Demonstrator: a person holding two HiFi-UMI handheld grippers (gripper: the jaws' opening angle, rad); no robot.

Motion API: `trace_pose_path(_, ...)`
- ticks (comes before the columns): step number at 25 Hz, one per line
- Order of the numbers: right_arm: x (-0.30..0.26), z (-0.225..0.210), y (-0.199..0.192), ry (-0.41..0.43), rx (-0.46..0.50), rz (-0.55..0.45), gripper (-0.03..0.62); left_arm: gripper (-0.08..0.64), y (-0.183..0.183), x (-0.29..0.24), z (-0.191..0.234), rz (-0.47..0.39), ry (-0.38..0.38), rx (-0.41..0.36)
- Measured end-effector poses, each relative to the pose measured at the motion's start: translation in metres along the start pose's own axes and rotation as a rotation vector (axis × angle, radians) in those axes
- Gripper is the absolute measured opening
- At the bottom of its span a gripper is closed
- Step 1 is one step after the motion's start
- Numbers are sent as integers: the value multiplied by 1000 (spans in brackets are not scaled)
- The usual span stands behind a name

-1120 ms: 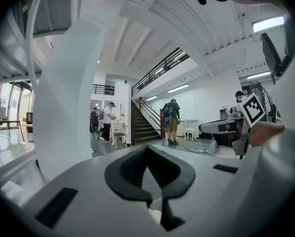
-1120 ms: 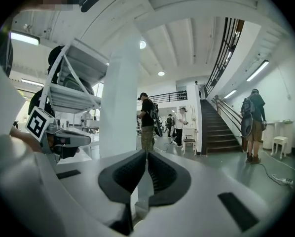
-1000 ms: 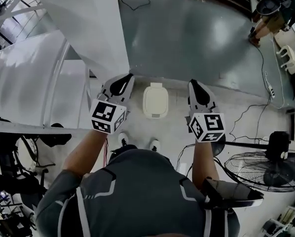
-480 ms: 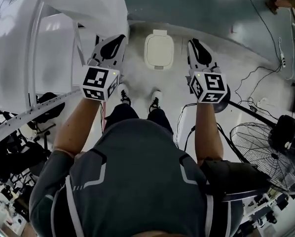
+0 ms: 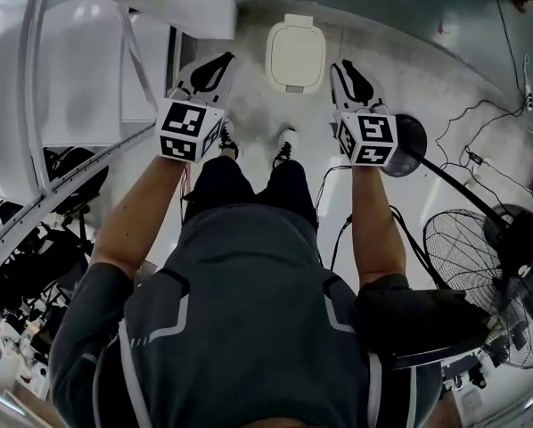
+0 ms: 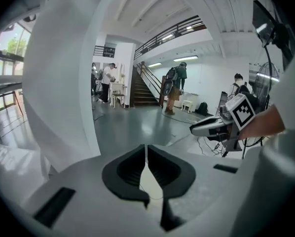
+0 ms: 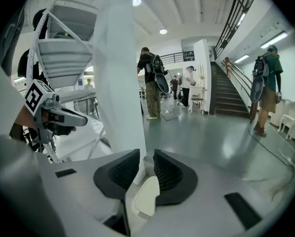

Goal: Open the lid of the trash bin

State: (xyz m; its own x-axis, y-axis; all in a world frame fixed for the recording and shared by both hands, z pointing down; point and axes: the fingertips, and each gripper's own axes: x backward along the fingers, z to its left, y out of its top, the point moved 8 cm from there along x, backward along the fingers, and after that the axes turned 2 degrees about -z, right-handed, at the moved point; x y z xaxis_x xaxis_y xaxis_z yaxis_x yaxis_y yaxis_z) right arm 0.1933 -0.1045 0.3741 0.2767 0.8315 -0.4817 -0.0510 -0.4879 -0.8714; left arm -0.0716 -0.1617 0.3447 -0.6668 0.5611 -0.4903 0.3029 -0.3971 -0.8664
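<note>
The trash bin [image 5: 295, 53] is a small cream bin with a rounded, closed lid, standing on the floor just ahead of the person's shoes [image 5: 284, 146]. My left gripper [image 5: 216, 66] hangs above the floor to the bin's left, its jaws together and empty. My right gripper [image 5: 345, 68] hangs to the bin's right, apart from it. In the left gripper view the jaws [image 6: 146, 147] nearly touch, with the cream bin [image 6: 148, 179] showing below them. The right gripper [image 7: 146, 154] shows a narrow gap with nothing in it, and the bin [image 7: 146, 196] lies beneath.
A white pillar and stair structure [image 5: 159, 3] stands close on the left. A standing fan [image 5: 480, 266], a round black base [image 5: 411, 134] and loose cables [image 5: 480, 163] lie to the right. Several people [image 7: 152, 80] stand farther off across the grey floor.
The person has stepped closer to the bin and the head view has tilted down; both grippers now flank the bin. The lid has stayed closed.
</note>
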Motion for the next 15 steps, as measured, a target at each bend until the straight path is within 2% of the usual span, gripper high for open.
trace_pose_path(6, -27, 7, -59, 20, -1, 114, 115, 12, -38, -16, -2, 70, -27, 68)
trace_pose_path(12, -59, 12, -122, 44, -14, 214, 112, 12, -84, -29, -12, 130, -44, 51)
trace_pose_path(15, -74, 14, -151, 37, -22, 258, 74, 9, -108, -36, -13, 145, -33, 47)
